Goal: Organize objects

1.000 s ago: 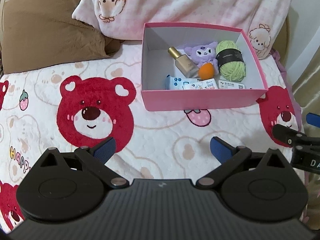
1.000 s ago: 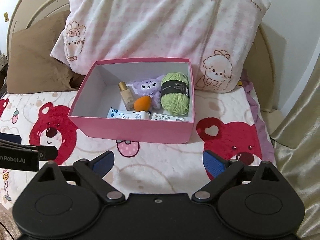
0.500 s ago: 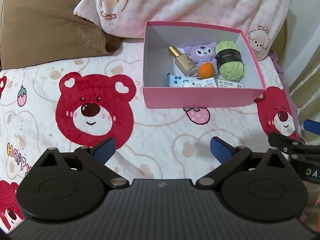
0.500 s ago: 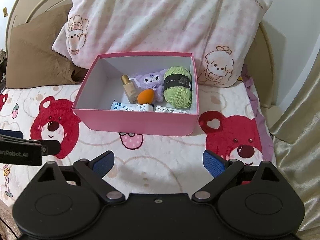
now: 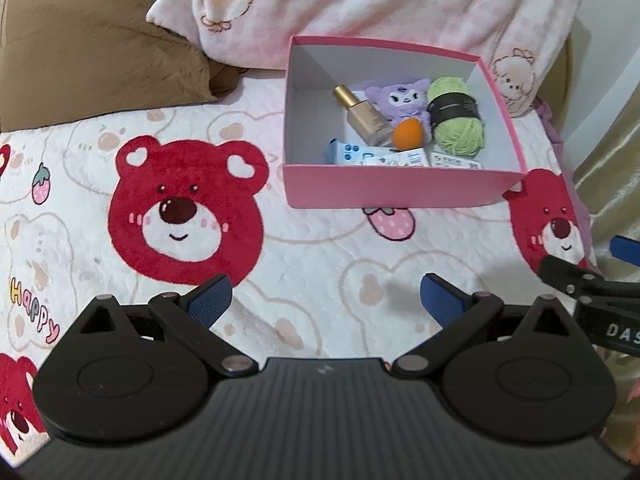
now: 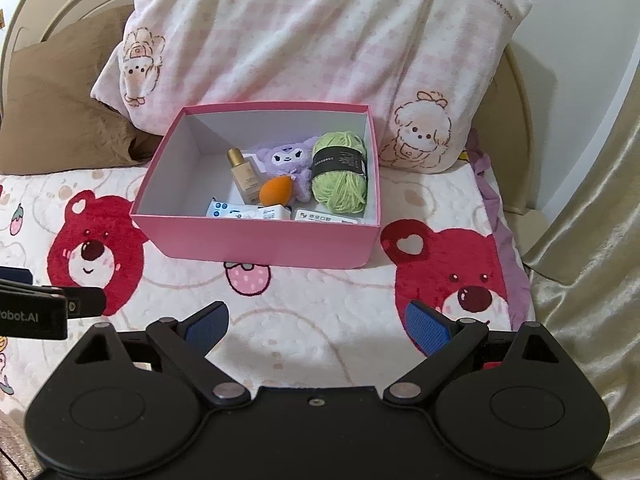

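Observation:
A pink box (image 5: pixel 400 190) (image 6: pixel 256 242) stands on the bed blanket. Inside lie a foundation bottle (image 5: pixel 366 120) (image 6: pixel 245 178), a purple plush toy (image 5: pixel 402 100) (image 6: pixel 286 160), an orange sponge (image 5: pixel 407 134) (image 6: pixel 275 191), a green yarn ball (image 5: pixel 458 118) (image 6: pixel 340 172) and white packets (image 5: pixel 376 157) (image 6: pixel 248 212). My left gripper (image 5: pixel 325 300) is open and empty, hovering over the blanket in front of the box. My right gripper (image 6: pixel 317 325) is open and empty, also in front of the box. Each gripper shows at the edge of the other's view.
A pink-check pillow (image 6: pixel 312 40) leans behind the box and a brown pillow (image 5: pixel 92 48) lies at the back left. The blanket (image 5: pixel 184 208) has red bear prints. The bed's right edge and a beige curtain (image 6: pixel 592 216) are at the right.
Both grippers have drawn back and risen slightly, so the box sits a little farther away in both views. Both stay open; nothing in the box has moved.

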`<state>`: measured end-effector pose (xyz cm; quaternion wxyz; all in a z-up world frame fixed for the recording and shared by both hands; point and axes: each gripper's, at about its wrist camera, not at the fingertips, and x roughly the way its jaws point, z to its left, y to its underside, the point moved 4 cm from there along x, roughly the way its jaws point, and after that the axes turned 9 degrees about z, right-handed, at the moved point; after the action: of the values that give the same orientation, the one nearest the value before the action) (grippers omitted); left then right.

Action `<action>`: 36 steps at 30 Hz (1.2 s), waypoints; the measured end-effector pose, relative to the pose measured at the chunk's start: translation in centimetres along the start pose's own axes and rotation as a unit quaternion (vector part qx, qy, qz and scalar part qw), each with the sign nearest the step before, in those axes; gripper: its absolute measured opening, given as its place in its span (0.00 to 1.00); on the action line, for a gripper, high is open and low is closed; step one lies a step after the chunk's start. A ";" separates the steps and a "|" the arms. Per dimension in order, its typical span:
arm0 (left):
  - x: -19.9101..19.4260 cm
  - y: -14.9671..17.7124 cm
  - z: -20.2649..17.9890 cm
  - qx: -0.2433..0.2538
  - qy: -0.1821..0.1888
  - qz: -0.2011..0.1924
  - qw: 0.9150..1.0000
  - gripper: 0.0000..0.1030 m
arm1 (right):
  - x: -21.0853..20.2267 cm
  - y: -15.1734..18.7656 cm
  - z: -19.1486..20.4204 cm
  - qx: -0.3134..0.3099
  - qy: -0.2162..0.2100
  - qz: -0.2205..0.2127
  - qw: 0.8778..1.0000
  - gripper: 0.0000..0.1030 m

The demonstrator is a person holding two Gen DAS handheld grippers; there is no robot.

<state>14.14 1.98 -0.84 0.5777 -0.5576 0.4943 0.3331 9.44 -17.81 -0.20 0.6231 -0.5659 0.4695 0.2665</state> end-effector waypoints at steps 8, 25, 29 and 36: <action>0.9 0.1 0.8 -0.011 -0.015 0.013 1.000 0.99 | 0.4 0.0 -0.5 0.006 -0.001 0.005 1.000 0.94; 1.2 0.3 0.5 0.001 -0.025 0.014 1.000 0.99 | 1.2 0.2 -1.0 0.008 0.002 0.009 1.000 0.94; 1.2 0.3 0.5 0.003 -0.025 0.011 1.000 1.00 | 1.0 0.4 -1.2 0.012 0.003 0.007 1.000 0.94; 0.8 0.4 0.3 0.006 -0.028 0.003 1.000 1.00 | 0.9 0.5 -1.2 0.011 0.002 0.004 1.000 0.94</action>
<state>14.02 2.25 -1.74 0.5934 -0.5433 0.4817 0.3473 9.03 -19.07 -1.09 0.6269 -0.5578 0.4763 0.2629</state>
